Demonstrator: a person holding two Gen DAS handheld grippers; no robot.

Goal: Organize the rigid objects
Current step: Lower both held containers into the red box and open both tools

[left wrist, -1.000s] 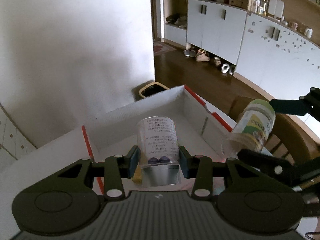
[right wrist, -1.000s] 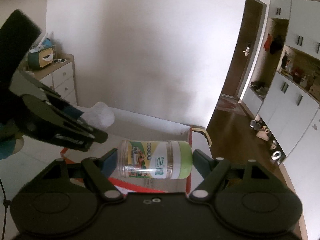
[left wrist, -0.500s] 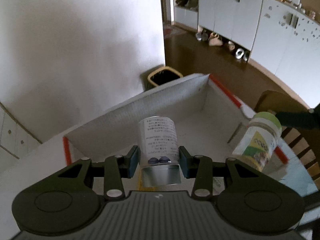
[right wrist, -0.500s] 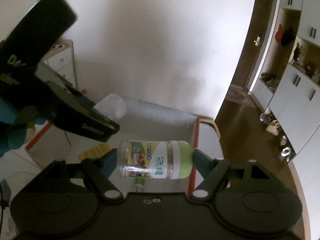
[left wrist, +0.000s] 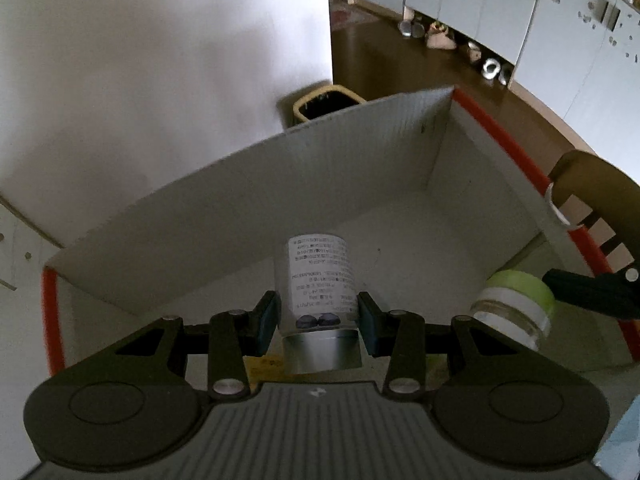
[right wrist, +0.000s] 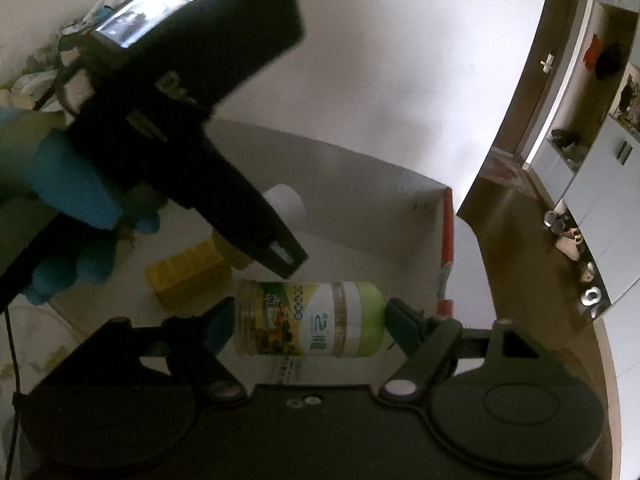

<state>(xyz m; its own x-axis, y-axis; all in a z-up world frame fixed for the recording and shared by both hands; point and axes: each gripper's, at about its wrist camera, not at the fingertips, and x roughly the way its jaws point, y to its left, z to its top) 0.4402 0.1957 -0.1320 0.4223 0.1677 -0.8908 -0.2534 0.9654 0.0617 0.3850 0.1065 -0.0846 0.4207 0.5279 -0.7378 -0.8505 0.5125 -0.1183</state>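
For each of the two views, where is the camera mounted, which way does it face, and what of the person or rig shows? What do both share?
Left wrist: sits on the left tool, looking steeply down into the white box; its fingers clamp a labelled bottle.
Right wrist: sits on the right tool, looking down and across the box; it grips a green-lidded jar sideways, with the left tool and a blue-gloved hand in view.
Shared: the box, jar and bottle.

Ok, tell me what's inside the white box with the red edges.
In the box, a yellow block lies on the floor, with a paper sheet nearer. Both tongs and their jars cover part of the floor, so anything beneath them is hidden.
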